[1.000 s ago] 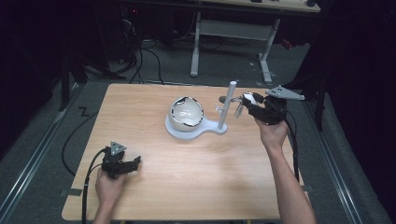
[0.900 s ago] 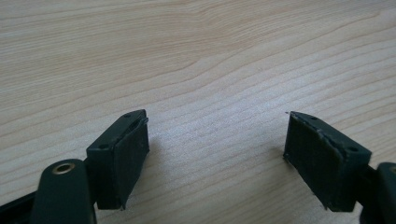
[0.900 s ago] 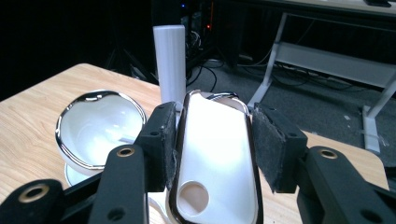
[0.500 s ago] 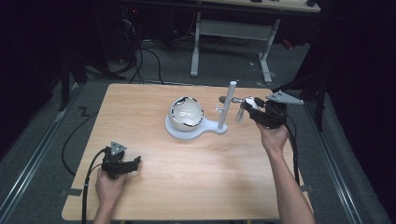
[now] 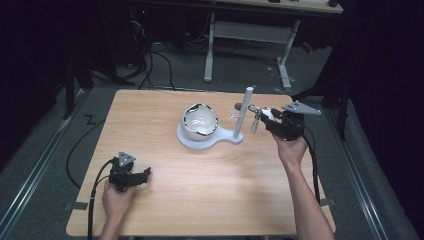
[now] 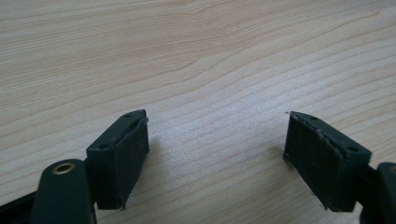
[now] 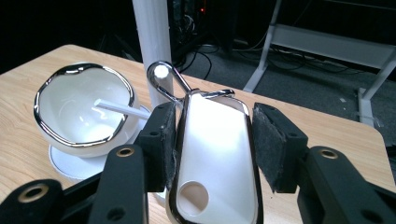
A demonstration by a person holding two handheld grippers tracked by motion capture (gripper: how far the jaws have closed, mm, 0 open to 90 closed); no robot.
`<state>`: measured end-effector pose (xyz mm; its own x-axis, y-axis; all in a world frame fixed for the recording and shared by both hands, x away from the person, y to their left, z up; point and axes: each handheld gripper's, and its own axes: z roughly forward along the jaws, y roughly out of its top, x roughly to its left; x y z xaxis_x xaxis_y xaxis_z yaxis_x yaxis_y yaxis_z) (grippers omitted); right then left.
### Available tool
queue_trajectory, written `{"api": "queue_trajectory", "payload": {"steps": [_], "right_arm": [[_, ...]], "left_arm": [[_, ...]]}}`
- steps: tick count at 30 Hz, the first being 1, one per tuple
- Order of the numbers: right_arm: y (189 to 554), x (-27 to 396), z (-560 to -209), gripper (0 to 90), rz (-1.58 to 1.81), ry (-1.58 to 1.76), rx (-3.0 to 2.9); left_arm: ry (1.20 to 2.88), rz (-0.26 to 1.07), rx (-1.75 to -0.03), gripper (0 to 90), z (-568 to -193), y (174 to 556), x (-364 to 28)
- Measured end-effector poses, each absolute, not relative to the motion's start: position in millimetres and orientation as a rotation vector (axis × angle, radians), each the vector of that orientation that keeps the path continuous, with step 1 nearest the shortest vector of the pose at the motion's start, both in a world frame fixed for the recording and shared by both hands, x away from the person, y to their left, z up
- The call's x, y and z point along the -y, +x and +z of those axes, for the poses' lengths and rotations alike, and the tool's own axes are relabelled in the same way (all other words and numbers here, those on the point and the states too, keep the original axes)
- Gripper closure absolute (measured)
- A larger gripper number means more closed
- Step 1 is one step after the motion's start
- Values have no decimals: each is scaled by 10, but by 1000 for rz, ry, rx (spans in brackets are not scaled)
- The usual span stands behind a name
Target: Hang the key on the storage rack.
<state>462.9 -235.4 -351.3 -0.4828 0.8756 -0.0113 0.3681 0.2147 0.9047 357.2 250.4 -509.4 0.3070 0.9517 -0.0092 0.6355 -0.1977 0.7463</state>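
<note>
A white stand point(image 5: 227, 137) at mid-table carries a white, chrome-rimmed bowl point(image 5: 199, 121) and an upright white pole point(image 5: 243, 112). Just right of the pole, my right gripper point(image 5: 270, 120) is shut on a white oblong tag point(image 5: 265, 113) with a chrome rim. In the right gripper view both pads sit against the sides of the tag point(image 7: 212, 154). Its chrome ring point(image 7: 161, 72) hangs in front of the pole point(image 7: 152, 42), with the bowl point(image 7: 79, 107) to the left. My left gripper point(image 5: 146, 172) rests on the table at the near left, open, with bare wood between its pads point(image 6: 126, 158).
A thin white peg point(image 7: 121, 108) sticks out from the pole toward the bowl. The wooden table point(image 5: 210, 200) has open surface in front of the stand. Beyond the far edge stand a white desk frame point(image 5: 250, 35) and cables on the dark floor.
The right gripper with the tag has drifted slightly toward the near side beside the pole. The left gripper has stayed in place.
</note>
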Motion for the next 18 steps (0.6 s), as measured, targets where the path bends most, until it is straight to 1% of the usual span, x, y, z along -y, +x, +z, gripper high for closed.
{"api": "queue_trajectory", "payload": {"steps": [18], "right_arm": [[4698, 2090, -3675, 514, 1186, 1137, -2016]], "left_arm": [[1923, 619, -1407, 224, -5094, 3574, -2504]]}}
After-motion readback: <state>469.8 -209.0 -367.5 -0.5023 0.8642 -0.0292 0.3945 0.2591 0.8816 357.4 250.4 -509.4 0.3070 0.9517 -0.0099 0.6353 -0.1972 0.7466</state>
